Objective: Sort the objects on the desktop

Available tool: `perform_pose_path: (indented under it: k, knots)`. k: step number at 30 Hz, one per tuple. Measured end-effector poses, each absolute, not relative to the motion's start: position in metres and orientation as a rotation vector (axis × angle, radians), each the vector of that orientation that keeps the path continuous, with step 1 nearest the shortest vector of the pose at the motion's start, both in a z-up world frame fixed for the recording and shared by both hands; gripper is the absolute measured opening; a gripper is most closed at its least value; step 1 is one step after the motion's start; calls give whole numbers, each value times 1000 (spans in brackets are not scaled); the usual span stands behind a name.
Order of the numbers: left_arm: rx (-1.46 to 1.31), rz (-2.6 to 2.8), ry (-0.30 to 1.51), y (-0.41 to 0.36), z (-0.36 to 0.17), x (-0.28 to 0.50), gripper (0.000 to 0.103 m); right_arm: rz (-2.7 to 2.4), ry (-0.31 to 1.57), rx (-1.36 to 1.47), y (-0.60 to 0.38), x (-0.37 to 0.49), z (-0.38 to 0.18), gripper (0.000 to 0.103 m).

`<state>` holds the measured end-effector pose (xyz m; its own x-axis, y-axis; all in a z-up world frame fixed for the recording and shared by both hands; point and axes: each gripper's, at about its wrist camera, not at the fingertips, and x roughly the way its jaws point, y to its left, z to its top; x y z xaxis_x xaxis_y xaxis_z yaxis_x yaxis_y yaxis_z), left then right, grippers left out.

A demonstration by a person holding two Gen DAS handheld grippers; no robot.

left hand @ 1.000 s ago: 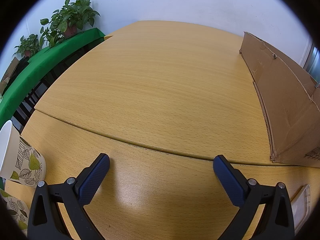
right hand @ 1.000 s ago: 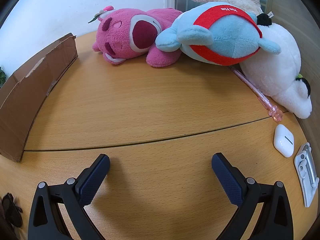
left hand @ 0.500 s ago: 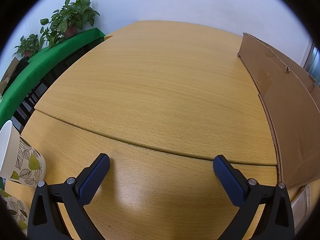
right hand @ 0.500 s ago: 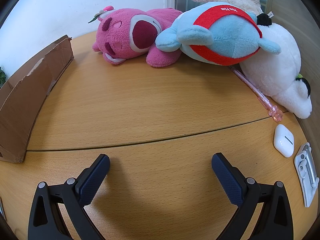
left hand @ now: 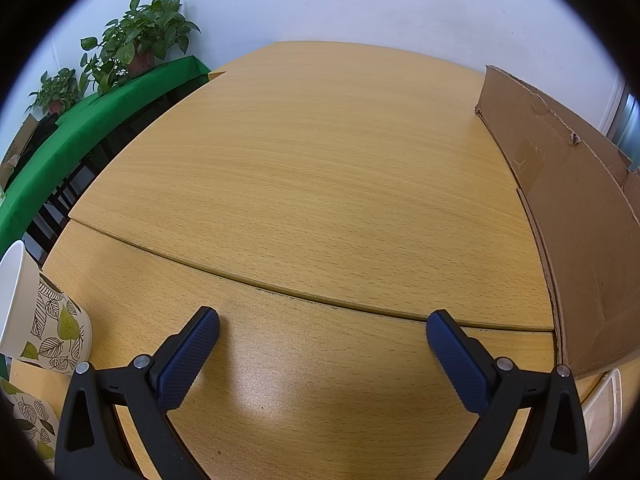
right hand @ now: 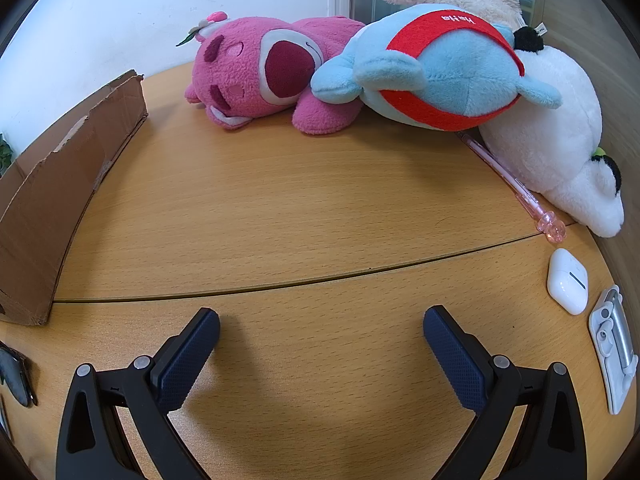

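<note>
My left gripper (left hand: pixel 322 328) is open over bare wooden table, nothing between its blue pads. A brown cardboard box (left hand: pixel 572 216) lies to its right; the same box (right hand: pixel 56 196) shows at the left of the right wrist view. My right gripper (right hand: pixel 320 326) is open and empty too. Far ahead of it lie a pink plush (right hand: pixel 264 76), a blue-and-red plush (right hand: pixel 440 72) and a white plush (right hand: pixel 560 144). A pink pen (right hand: pixel 516 188), a white earbud case (right hand: pixel 568 286) and a white-and-silver clip (right hand: pixel 614 344) lie to the right.
Paper cups with a leaf print (left hand: pixel 40 320) stand at the left edge of the left wrist view. Potted plants (left hand: pixel 136 40) sit on a green-covered shelf (left hand: pixel 80 132) beyond the table. A dark object (right hand: pixel 14 376) lies at the right wrist view's lower left. A white tray corner (left hand: pixel 602 404) shows lower right.
The cardboard box has shifted between the views, its near end swinging toward the left gripper's side. Both grippers stay open and nearly still.
</note>
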<state>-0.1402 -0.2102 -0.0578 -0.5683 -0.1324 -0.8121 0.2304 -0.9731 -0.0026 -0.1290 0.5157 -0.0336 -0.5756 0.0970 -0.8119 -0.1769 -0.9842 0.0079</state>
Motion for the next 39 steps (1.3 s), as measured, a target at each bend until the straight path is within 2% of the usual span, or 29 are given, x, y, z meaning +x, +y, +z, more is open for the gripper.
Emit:
perform_pose_path:
  k: [16, 21, 23, 26, 31, 35, 39]
  knots:
    - [1353, -2638, 144, -213, -58, -141, 103, 2656, 132, -1360, 515, -129, -33, 103]
    - [1326, -2608, 123, -209, -53, -113, 101, 2641, 143, -1352, 515, -132, -33, 103]
    - [1254, -2629, 118, -205, -36, -96, 100, 2622, 159, -1342, 516, -136, -35, 103]
    - [1060, -2741, 148, -184, 17, -43, 100, 2629, 153, -1350, 520, -139, -39, 103]
    - [790, -2959, 42, -125, 102, 50, 102, 2614, 157, -1405, 521, -128, -36, 103]
    - [865, -3001, 81, -89, 115, 82, 102, 2616, 257, -1354, 509, -87, -20, 103]
    - [1028, -3078, 130, -56, 101, 89, 102, 2852, 127, -1112, 471, -11, 40, 103]
